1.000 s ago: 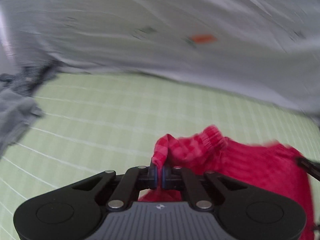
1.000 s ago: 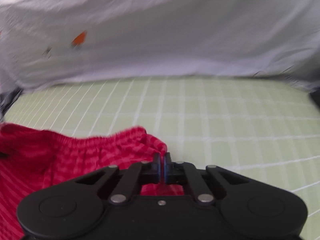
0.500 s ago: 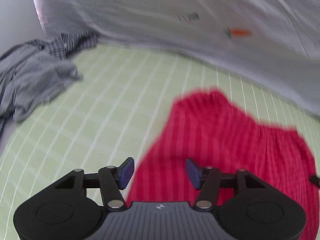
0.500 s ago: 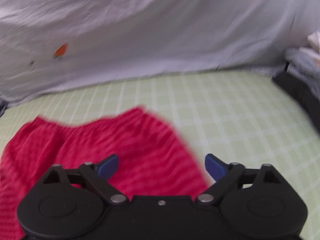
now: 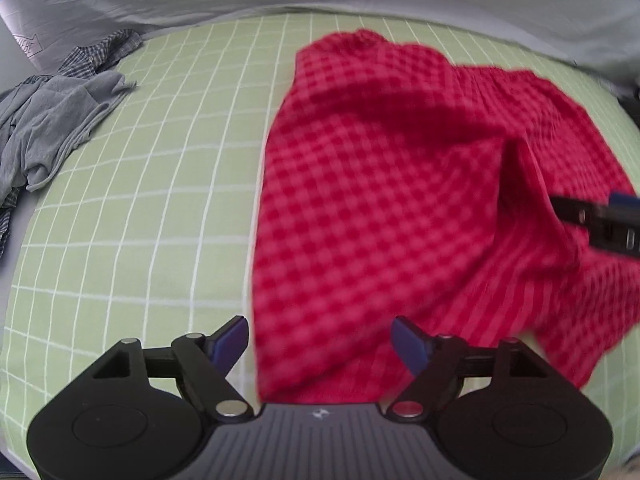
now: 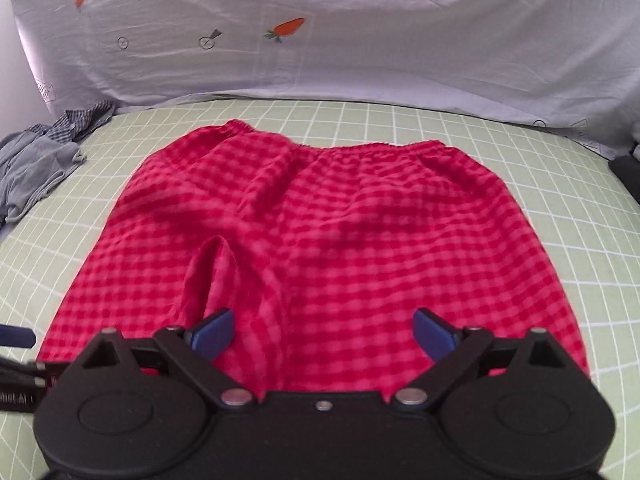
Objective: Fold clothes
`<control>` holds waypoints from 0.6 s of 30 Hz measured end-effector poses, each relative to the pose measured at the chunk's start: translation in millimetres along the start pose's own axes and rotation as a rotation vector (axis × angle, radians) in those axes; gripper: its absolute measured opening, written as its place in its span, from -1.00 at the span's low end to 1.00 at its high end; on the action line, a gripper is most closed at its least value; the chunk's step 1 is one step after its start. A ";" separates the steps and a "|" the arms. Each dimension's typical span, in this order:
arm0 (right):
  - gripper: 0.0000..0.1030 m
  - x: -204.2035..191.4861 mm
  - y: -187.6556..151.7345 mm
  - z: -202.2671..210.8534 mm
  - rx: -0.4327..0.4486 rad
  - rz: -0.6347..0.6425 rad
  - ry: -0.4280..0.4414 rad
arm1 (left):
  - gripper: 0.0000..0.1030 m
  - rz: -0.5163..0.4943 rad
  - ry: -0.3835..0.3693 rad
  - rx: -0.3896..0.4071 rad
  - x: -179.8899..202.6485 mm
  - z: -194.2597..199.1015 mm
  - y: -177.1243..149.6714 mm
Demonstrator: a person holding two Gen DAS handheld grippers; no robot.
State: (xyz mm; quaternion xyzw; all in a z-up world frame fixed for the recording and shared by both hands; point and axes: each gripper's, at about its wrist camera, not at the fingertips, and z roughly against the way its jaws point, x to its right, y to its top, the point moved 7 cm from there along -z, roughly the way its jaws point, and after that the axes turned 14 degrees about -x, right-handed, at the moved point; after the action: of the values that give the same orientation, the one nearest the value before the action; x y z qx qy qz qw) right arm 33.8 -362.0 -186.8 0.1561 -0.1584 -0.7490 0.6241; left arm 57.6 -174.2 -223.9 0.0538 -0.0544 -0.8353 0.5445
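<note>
1. Red checked shorts (image 6: 320, 240) lie spread on a green grid-patterned sheet (image 6: 540, 184), with the elastic waistband (image 6: 340, 146) at the far side and the leg openings toward the camera.
2. Fabric is mostly flat, but one raised fold (image 6: 212, 272) stands up in the left leg, and softer wrinkles run below the waistband.
3. Left tool (image 5: 320, 344) has its jaws spread wide and grips nothing; it hovers at the near left hem of the shorts (image 5: 400, 200), one blue pad (image 5: 230, 340) over the sheet (image 5: 140, 200) and the other over red cloth.
4. Right tool (image 6: 324, 332) is also wide apart and empty, poised over the near hem, both blue pads (image 6: 212, 330) above the fabric.
5. In the left wrist view, the right tool (image 5: 596, 220) enters at the right edge, over the shorts.
6. A crumpled grey garment (image 5: 52, 120) and a checked shirt (image 5: 100, 54) lie heaped at the left edge of the sheet, well apart from the shorts.
7. A pale sheet printed with carrots (image 6: 320, 40) rises behind.
</note>
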 end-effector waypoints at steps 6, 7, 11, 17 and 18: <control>0.88 -16.4 -4.9 11.2 0.067 -0.039 -0.011 | 0.54 -0.041 0.046 -0.031 -18.4 -10.7 -20.4; 0.88 -19.7 -4.5 15.0 0.090 -0.037 -0.014 | 0.54 -0.039 0.046 -0.024 -22.0 -10.7 -21.1; 0.88 -37.2 -4.4 22.6 0.133 0.003 -0.024 | 0.54 0.016 0.044 0.008 -36.7 -8.1 -16.7; 0.85 -52.4 -8.3 -5.6 0.022 0.103 -0.148 | 0.54 0.123 0.040 0.059 -59.1 -2.9 -6.9; 0.85 -48.8 -7.6 -7.6 0.017 0.095 -0.167 | 0.54 0.141 0.040 0.067 -62.9 -2.0 -5.3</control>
State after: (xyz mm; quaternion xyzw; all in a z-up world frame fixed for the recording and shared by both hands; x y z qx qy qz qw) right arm 38.8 -312.9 -195.1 0.0909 -0.2234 -0.7274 0.6424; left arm 78.4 -114.6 -224.7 0.0847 -0.0751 -0.7914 0.6007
